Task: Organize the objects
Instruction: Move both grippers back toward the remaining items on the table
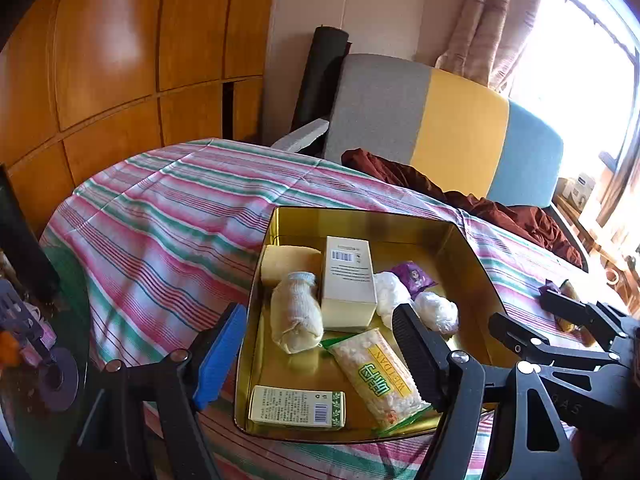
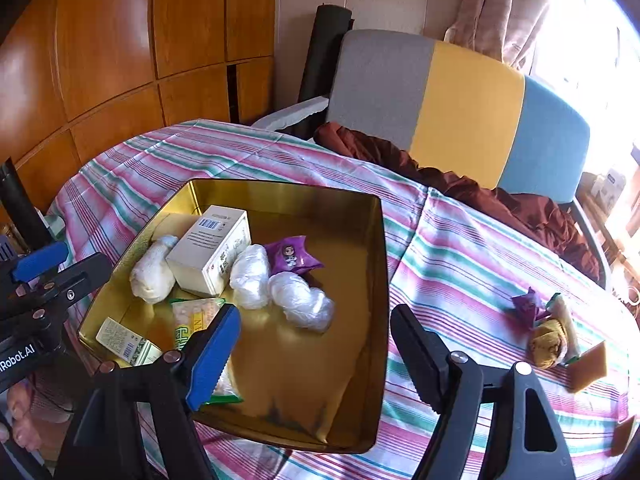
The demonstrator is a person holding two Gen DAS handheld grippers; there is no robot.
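Gaping empty: both hand-held grippers (image 1: 320,344) (image 2: 314,344) | snack packet (image 2: 196,320) half-hidden in tin (image 2: 384,280)

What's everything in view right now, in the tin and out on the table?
Tin tray: 1, gold, on the striped tablecloth.
White box: 1, barcode up, back left in the tray.
Small green-trimmed box: 1, near corner.
Snack packet: 1, yellow-green label, near edge.
Cream wrapped bundle: 1, left of the white box.
White plastic-wrapped lumps: 2, tray centre.
Purple packet: 1, in the tray.
Loose items: small cluster, purple, yellow-brown, on the cloth right of the tray.
Chair: 1, grey, yellow, blue, behind the table.
Brown cloth: 1, far edge.
Left gripper: open, over the tray.
Right gripper: open, empty.
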